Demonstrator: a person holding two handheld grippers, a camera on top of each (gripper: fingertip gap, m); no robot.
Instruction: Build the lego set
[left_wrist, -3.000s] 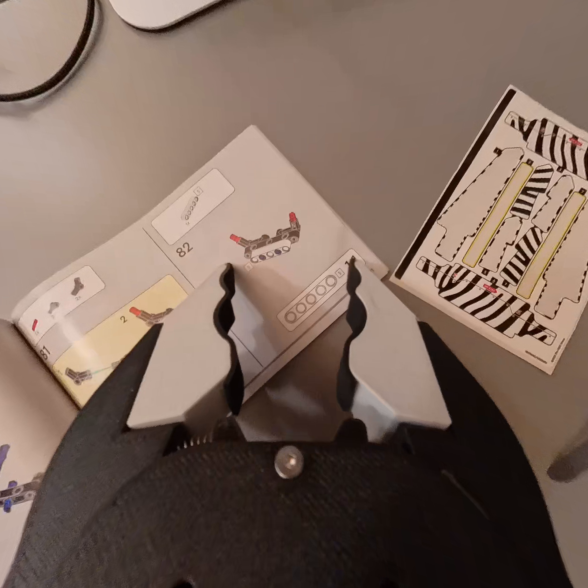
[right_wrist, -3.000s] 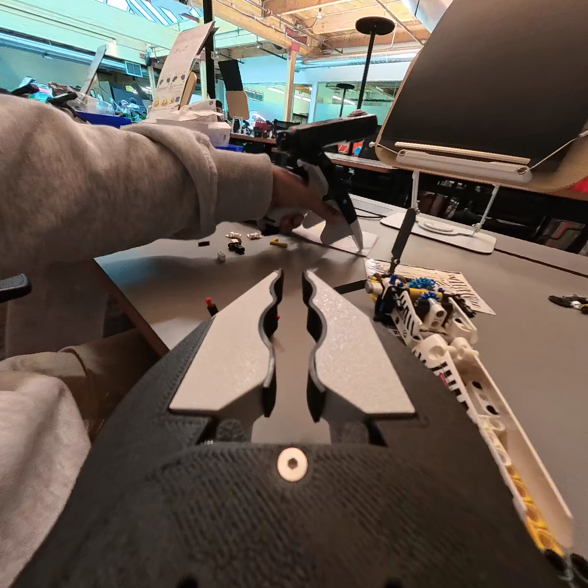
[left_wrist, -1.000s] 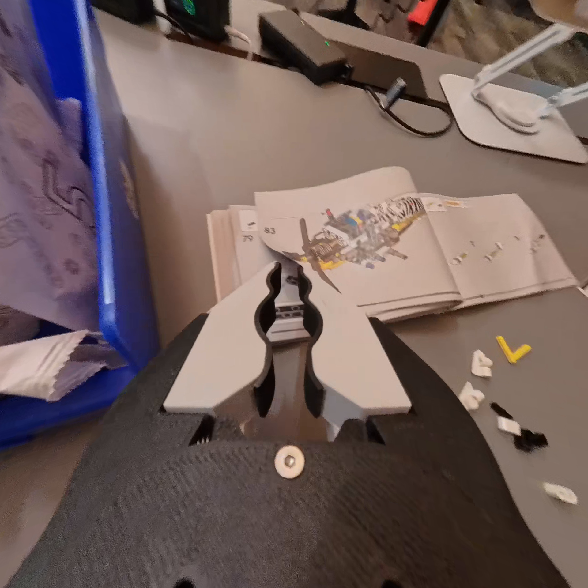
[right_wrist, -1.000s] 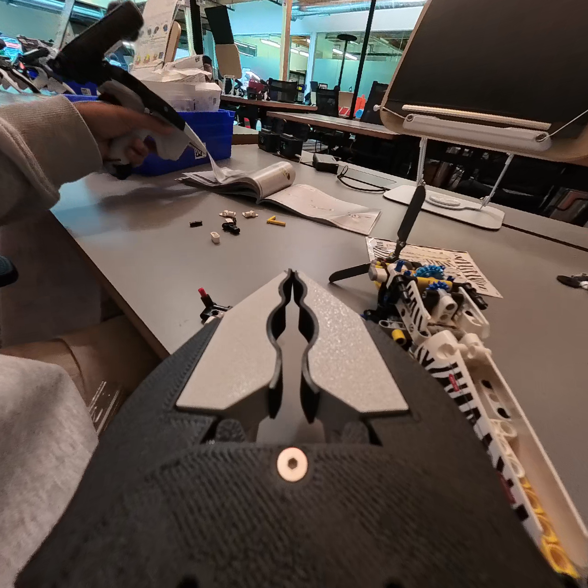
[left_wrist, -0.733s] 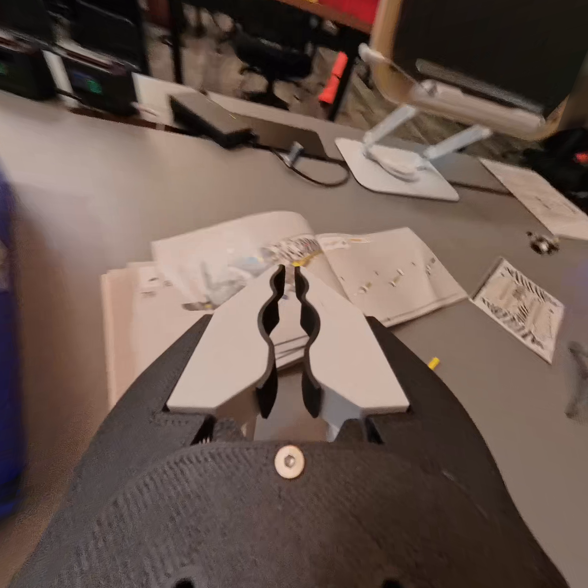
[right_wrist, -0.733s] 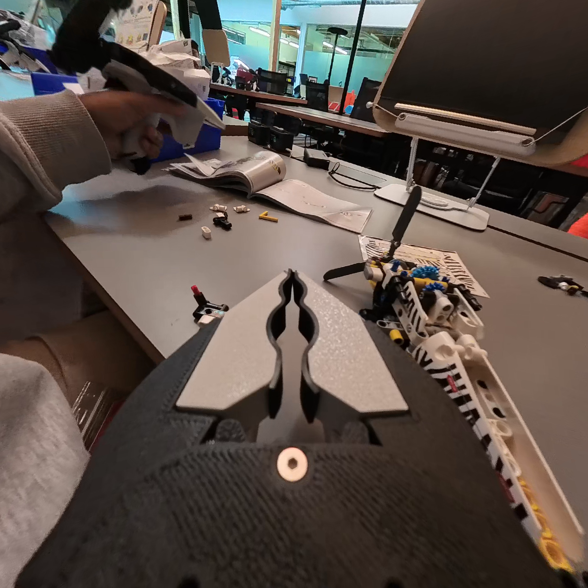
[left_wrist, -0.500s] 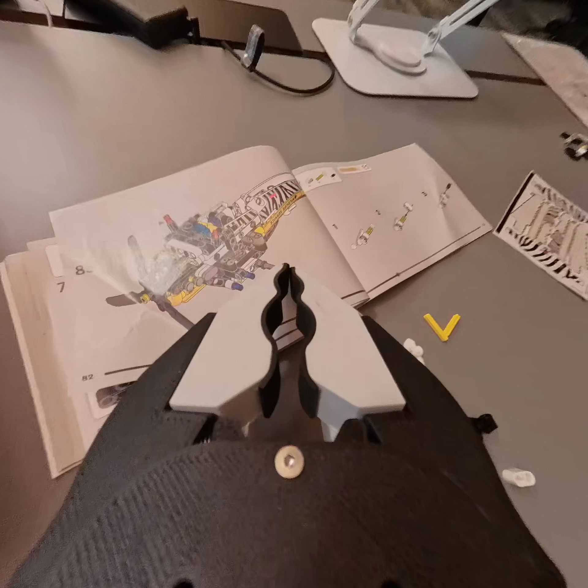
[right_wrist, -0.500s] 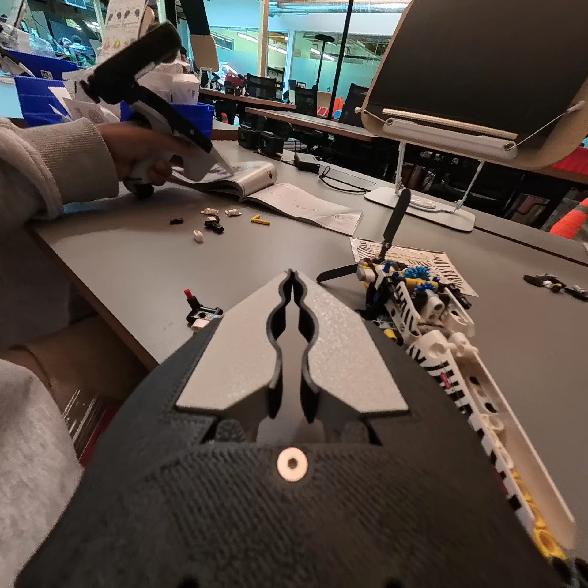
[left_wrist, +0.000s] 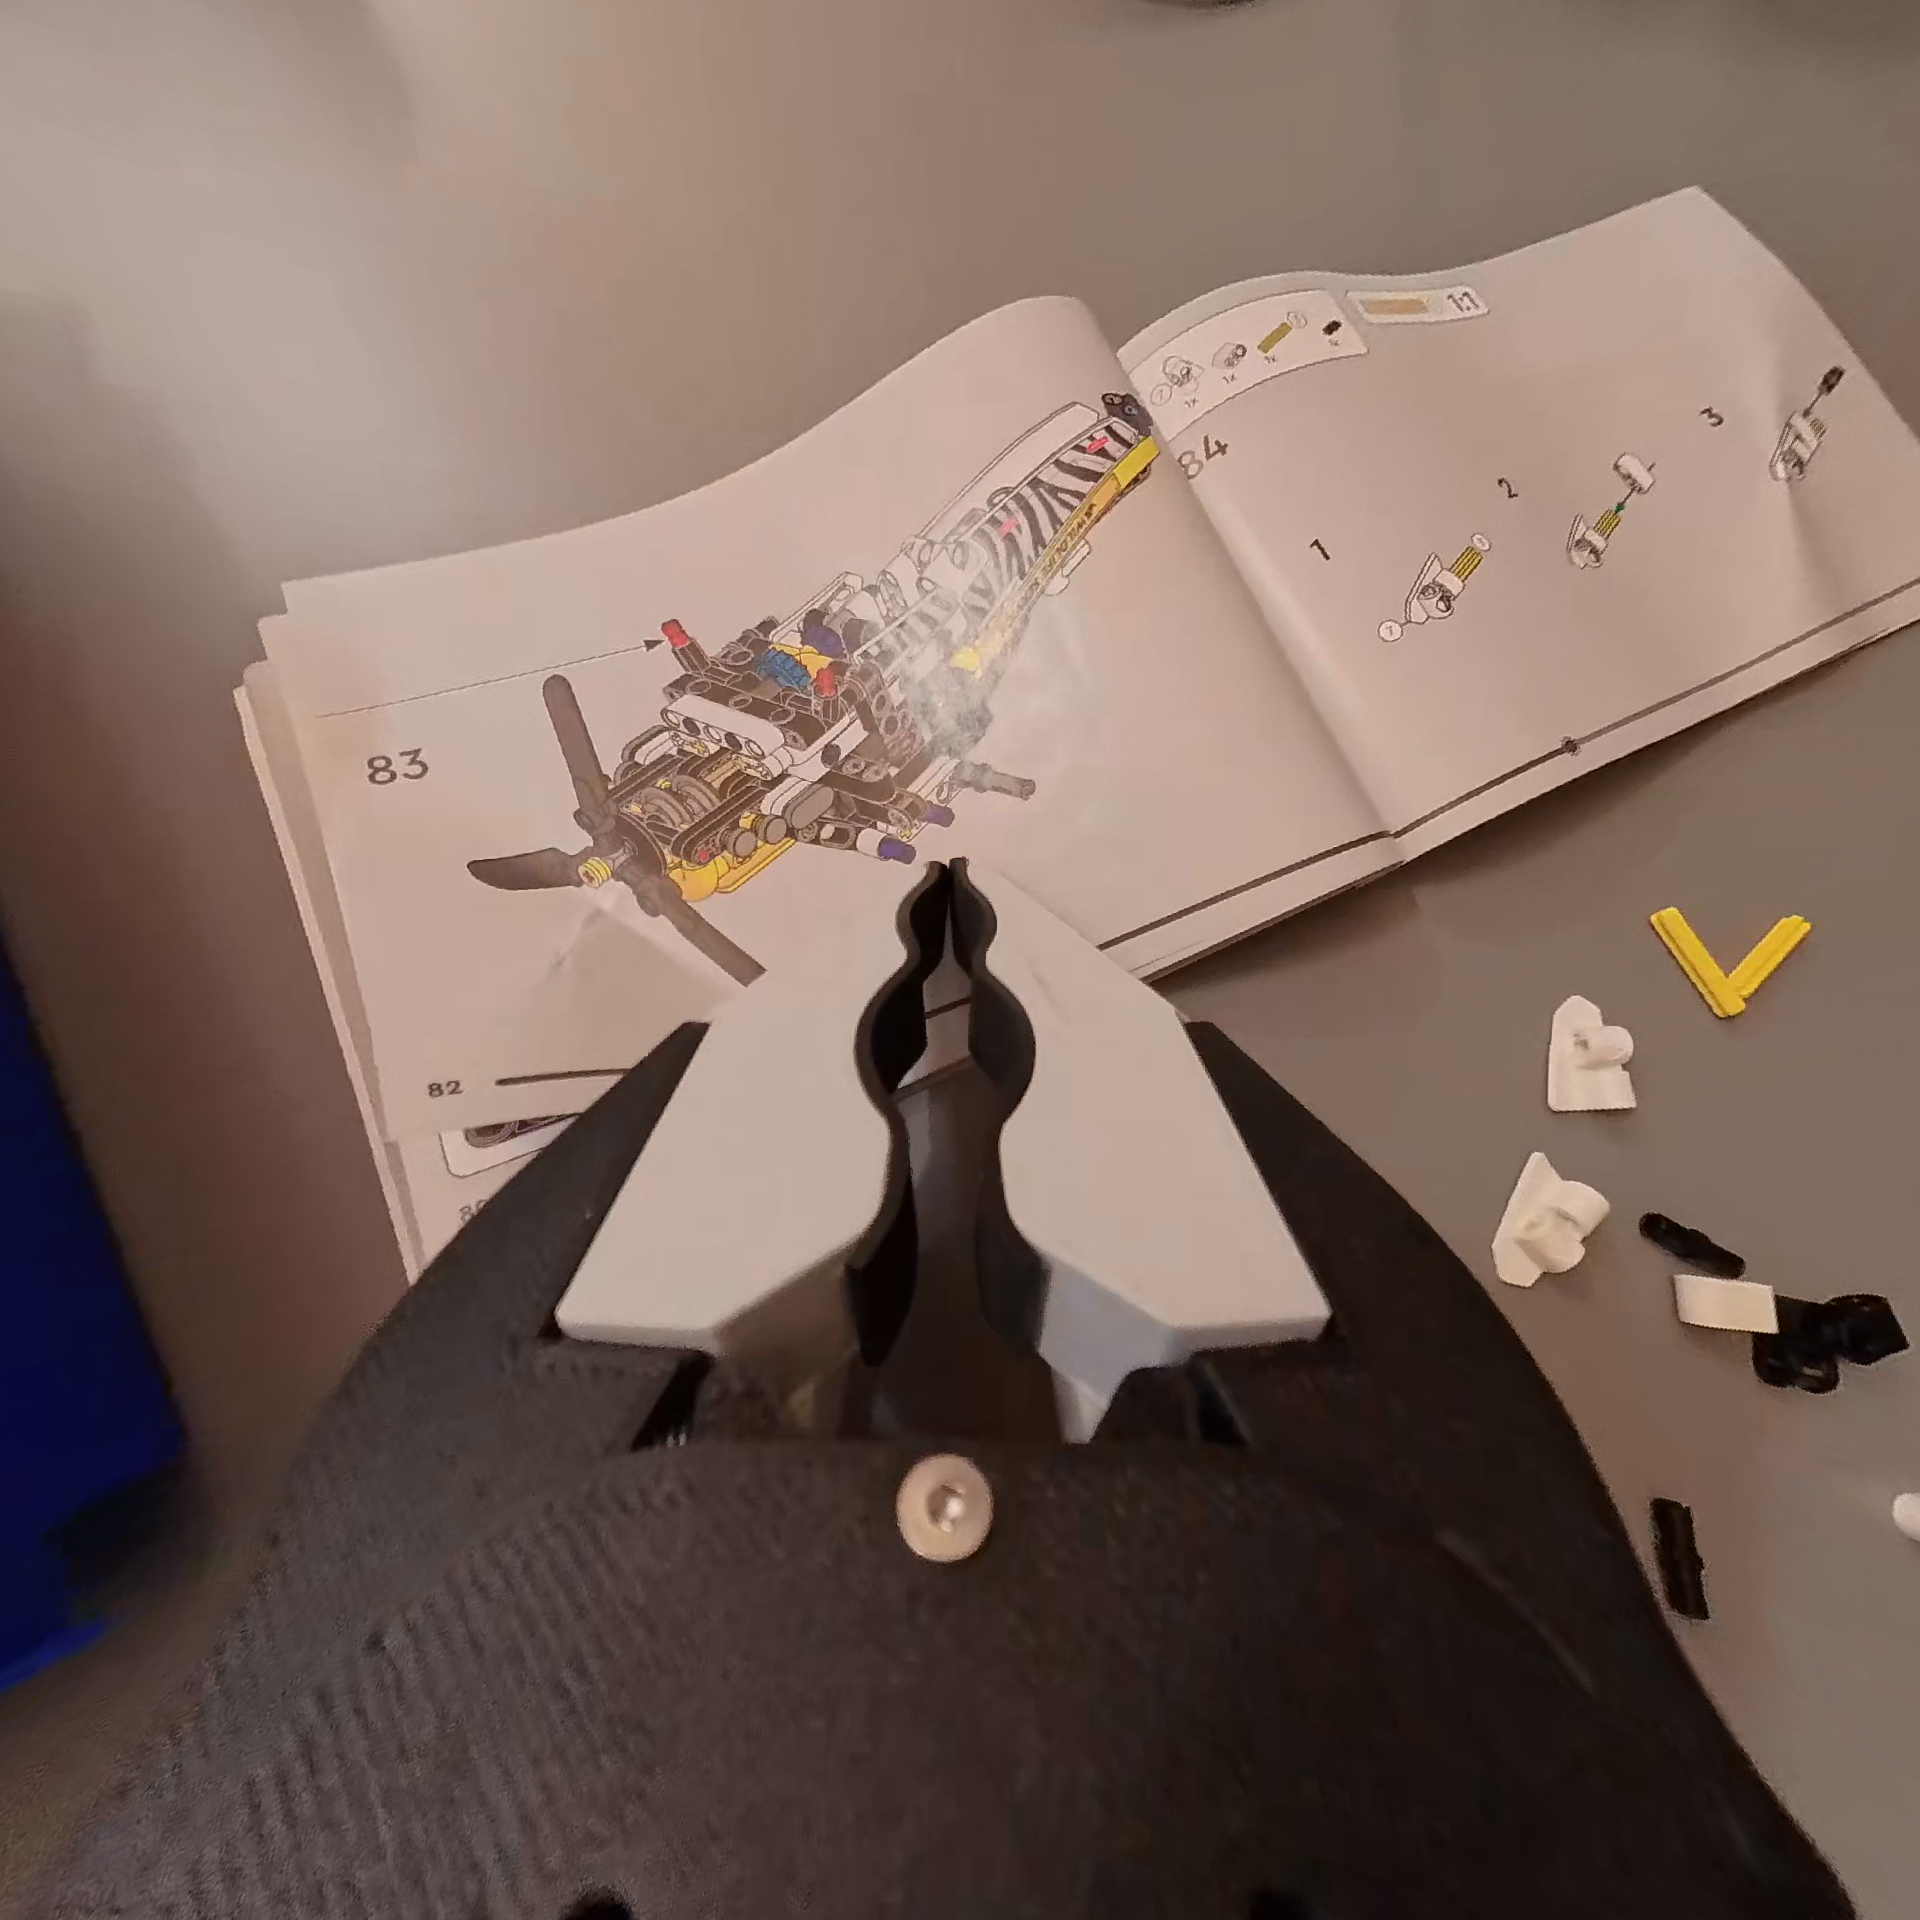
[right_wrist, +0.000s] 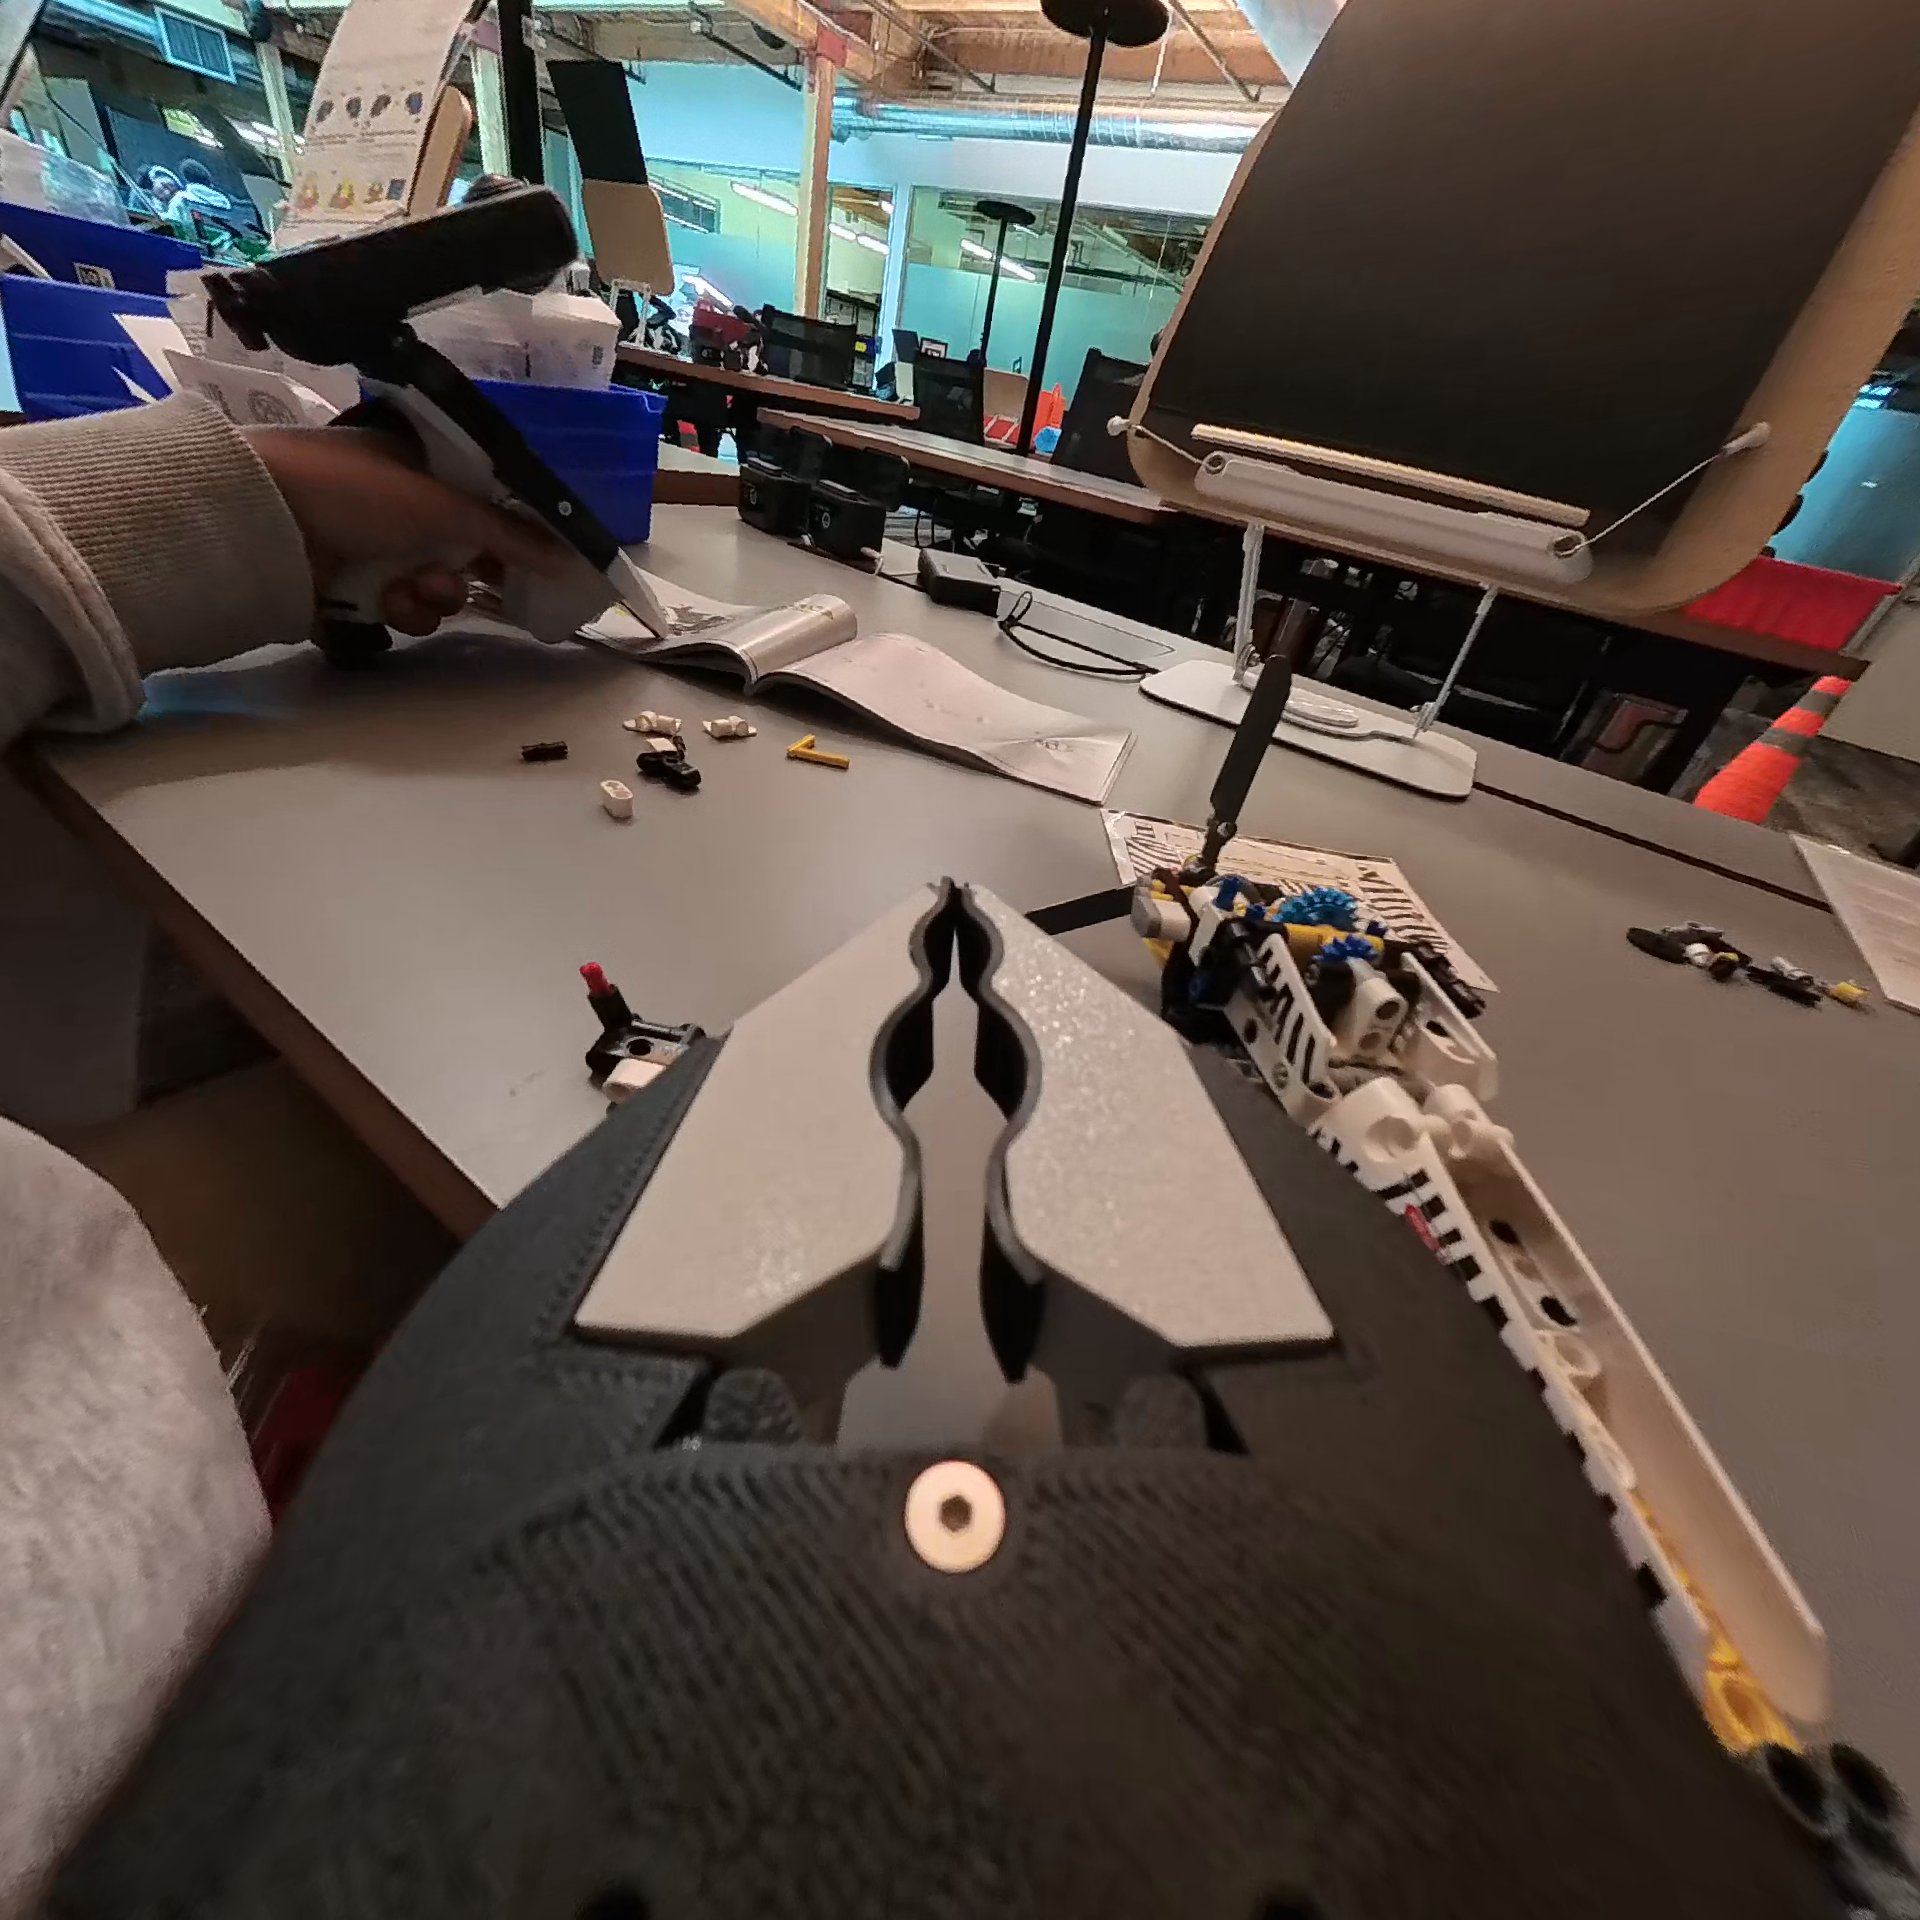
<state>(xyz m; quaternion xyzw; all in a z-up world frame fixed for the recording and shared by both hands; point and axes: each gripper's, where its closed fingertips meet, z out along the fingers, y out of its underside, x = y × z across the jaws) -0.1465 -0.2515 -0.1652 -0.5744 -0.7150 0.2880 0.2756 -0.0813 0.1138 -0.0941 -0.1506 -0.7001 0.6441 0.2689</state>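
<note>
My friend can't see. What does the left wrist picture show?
The left gripper, its fingers shut and empty, points at an open instruction booklet on a grey table. Small loose white, black and yellow pieces lie to its right.

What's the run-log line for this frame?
left tool: shut, empty, tip on open instruction booklet | right tool: shut, empty, beside plane model | loose parts: untouched on table
</note>
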